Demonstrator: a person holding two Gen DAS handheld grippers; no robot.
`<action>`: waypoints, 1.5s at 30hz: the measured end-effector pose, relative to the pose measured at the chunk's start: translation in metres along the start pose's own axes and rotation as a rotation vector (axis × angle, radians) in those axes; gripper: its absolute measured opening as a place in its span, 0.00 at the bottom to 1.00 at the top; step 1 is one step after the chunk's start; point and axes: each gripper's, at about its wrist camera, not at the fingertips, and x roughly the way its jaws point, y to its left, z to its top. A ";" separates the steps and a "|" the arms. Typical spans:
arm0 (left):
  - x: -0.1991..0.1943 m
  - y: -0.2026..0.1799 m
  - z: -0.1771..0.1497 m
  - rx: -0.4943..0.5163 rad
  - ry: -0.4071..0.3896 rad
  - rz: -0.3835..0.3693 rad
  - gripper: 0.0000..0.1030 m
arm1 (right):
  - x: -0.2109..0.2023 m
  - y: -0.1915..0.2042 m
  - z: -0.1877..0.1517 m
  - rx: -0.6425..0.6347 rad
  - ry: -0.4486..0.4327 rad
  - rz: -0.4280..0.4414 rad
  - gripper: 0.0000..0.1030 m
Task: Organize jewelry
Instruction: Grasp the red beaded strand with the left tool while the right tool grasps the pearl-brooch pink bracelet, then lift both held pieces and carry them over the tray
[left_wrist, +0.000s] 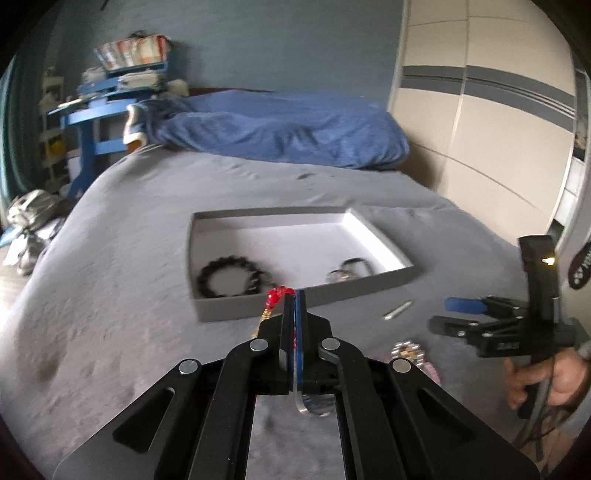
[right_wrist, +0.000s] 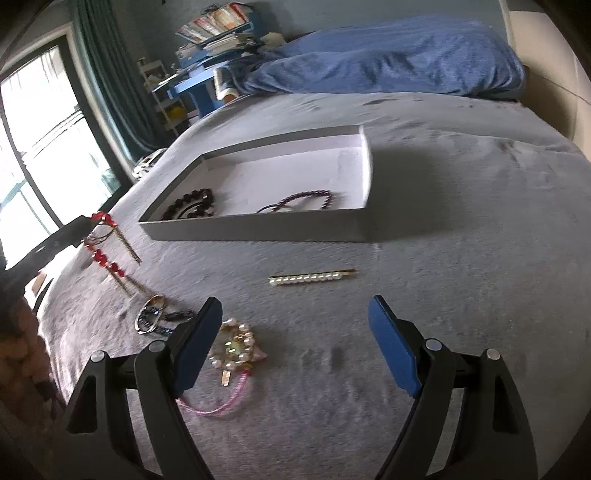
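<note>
The left gripper is pinching the red-and-gold necklace at its top beads, its jaws pressed together, just short of the grey tray; being light, limp and tangle-prone, the necklace is trailing onto the bedspread. The right gripper is hovering with jaws spread and empty above the pearl cluster, whose left part its finger is hiding.
</note>
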 end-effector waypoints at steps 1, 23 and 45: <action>0.001 0.005 -0.002 -0.005 0.007 0.017 0.01 | 0.001 0.003 -0.001 -0.008 0.003 -0.001 0.75; 0.028 0.086 -0.055 -0.192 0.198 0.107 0.16 | 0.034 0.053 -0.020 -0.251 0.139 0.027 0.47; 0.044 0.083 -0.055 -0.186 0.255 0.061 0.11 | 0.005 0.038 0.002 -0.143 0.003 0.076 0.40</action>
